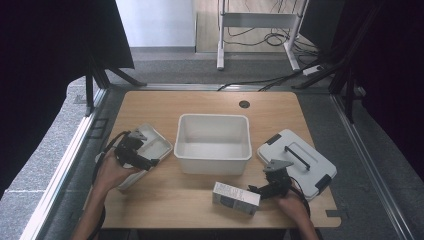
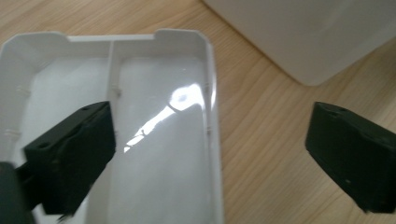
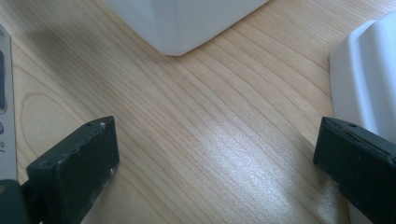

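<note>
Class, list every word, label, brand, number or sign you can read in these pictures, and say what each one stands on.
No text can be read.
Small box by the right gripper: dark printing on its side, too small and blurred to read.
Same box at the left edge of the right gripper view: dark marks cut off, unreadable.
White divided tray, white bin, lid: no lettering visible.

On the table (image 1: 165,102) there is one open white bin (image 1: 213,143) at the middle, one divided white tray (image 1: 148,148) by the left edge, one white lid (image 1: 296,161) with a handle by the right edge, and one small carton (image 1: 235,198) near the front edge. Two tongs are in hand: left (image 1: 141,161), right (image 1: 256,190).
</note>
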Motion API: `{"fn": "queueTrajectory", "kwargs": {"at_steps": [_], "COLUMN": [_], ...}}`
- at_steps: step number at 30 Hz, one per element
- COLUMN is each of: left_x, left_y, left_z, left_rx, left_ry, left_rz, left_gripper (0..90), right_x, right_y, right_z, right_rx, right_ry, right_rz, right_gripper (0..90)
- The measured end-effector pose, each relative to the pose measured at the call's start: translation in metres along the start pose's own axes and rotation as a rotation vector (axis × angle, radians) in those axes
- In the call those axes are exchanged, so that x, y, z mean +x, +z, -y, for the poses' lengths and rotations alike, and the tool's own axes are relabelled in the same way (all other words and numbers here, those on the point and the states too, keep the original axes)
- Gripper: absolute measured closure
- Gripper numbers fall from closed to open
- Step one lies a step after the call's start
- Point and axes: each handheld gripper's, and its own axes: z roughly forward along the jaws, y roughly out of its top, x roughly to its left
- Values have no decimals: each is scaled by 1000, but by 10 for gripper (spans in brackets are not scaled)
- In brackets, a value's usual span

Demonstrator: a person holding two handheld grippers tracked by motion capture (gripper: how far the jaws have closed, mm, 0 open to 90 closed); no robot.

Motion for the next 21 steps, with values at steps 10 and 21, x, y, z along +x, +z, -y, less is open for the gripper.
{"fn": "queueTrajectory", "kwargs": {"at_steps": [10, 21], "left_x": [-45, -74], "left_y": [17, 54], "left_z": [4, 18], "left_rx": [-36, -53], "left_ry": [80, 111], "left_rz": [41, 49], "left_gripper": [0, 0], "right_x": [0, 0], "right_y": [0, 0], "right_z": [0, 0], "right_rx": [-1, -1], "right_ry": [-1, -1], "right_rz": [0, 0], "right_gripper": [0, 0]}}
